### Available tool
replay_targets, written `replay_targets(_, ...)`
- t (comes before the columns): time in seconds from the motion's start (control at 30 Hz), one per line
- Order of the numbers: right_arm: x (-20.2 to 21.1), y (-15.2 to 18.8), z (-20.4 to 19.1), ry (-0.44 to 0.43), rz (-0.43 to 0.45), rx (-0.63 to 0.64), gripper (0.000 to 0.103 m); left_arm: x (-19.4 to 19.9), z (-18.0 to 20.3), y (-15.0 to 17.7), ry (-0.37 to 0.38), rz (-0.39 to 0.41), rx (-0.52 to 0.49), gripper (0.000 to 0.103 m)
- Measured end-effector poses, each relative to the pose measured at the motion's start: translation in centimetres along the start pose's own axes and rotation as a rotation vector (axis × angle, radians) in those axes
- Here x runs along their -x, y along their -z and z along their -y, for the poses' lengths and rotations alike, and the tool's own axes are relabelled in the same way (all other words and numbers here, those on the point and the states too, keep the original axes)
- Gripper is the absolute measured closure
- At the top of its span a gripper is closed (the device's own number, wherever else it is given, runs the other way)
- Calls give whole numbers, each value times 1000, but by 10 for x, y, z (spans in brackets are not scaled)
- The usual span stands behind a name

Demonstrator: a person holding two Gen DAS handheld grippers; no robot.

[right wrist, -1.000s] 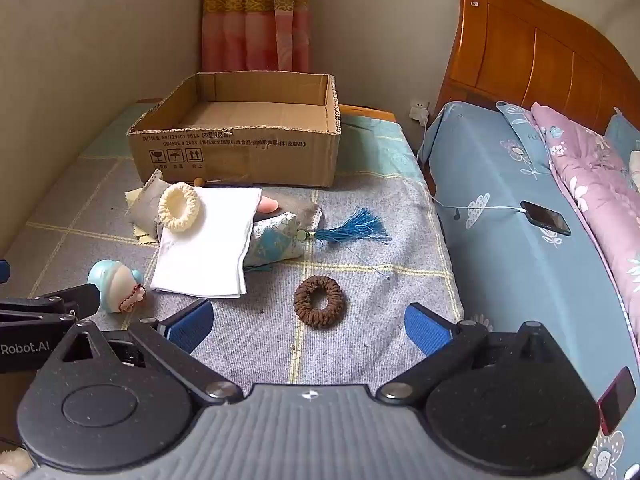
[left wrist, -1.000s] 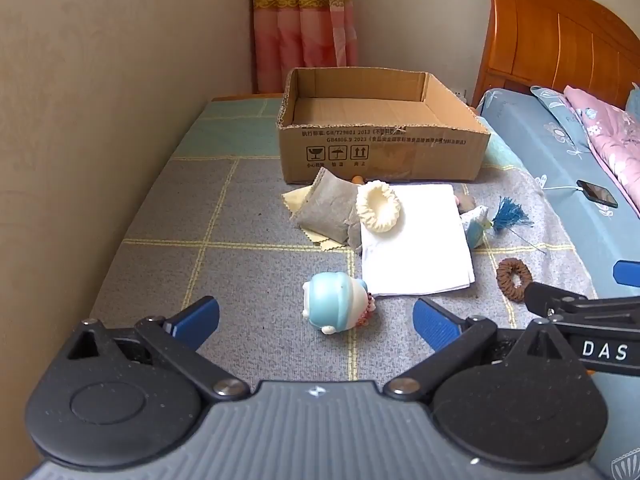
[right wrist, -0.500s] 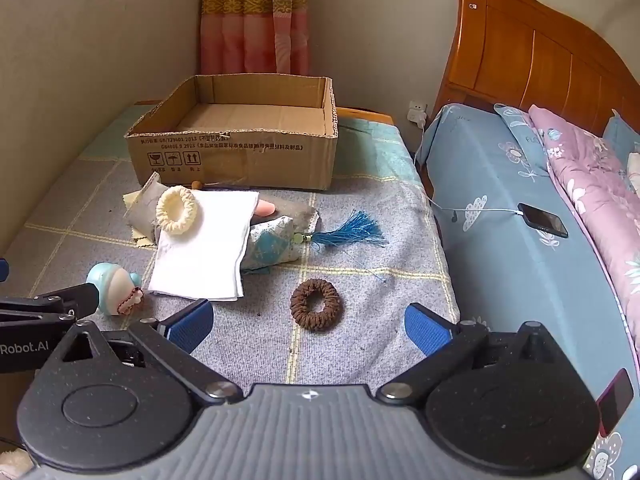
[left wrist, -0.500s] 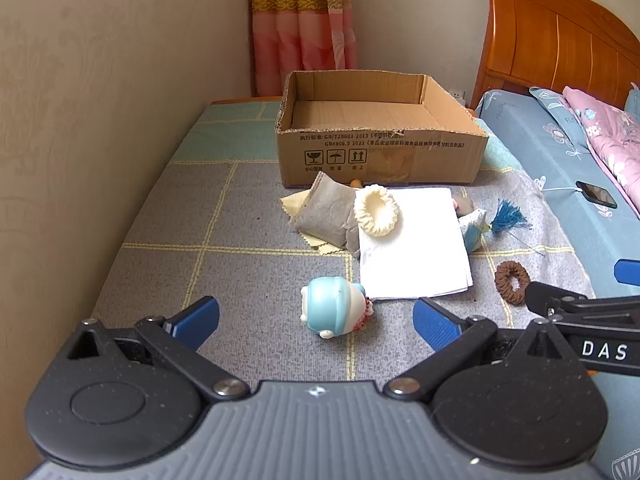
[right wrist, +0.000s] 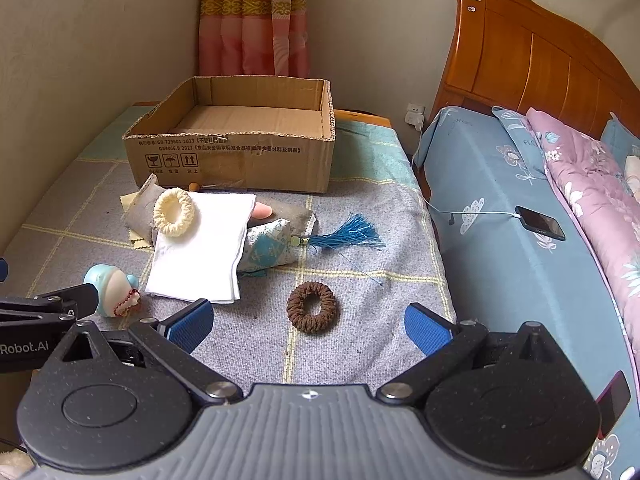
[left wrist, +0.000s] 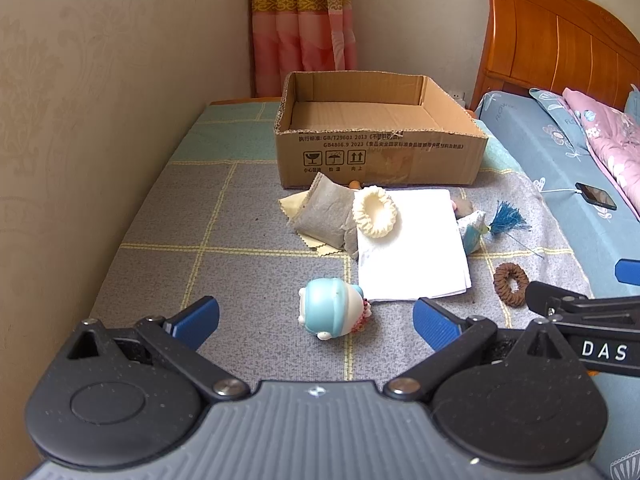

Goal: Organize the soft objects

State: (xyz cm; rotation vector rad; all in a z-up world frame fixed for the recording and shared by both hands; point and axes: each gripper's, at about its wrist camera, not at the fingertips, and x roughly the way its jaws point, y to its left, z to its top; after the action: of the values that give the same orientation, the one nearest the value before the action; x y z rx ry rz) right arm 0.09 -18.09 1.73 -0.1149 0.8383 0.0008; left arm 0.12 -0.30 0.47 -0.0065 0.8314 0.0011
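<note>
Here, both claws hang spread wide above the blanket-covered surface, gripping nothing.

The left claw (left wrist: 316, 316) frames the pale blue toy (left wrist: 333, 307), which lies on its side on the grey checked blanket (left wrist: 160, 240), just at 7 o'clock of the folded white cloth (left wrist: 412, 244). A cream scrunchie (left wrist: 375, 216) rests on the cloth's far left corner, overlapping the grey pouch (left wrist: 326, 216) beside it. The right claw (right wrist: 309, 326) sits over the brown scrunchie (right wrist: 312, 307), which lies alone on the blanket at 5 o'clock of the cloth. A patterned sachet (right wrist: 270, 250) with a blue tassel (right wrist: 348, 236) peeks from under the cloth's right edge. The open cardboard box (right wrist: 236, 160) stands at 12 o'clock behind the pile, nothing visible inside. A phone (right wrist: 540, 222) lies on the bed (right wrist: 500, 280) at 3 o'clock.
</note>
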Motion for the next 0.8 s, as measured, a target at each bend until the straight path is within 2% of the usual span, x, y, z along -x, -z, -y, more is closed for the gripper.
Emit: replay_targets(0.8, 0, -1, 1, 5, 13, 3, 0, 0, 0, 0, 0, 4, 0, 1)
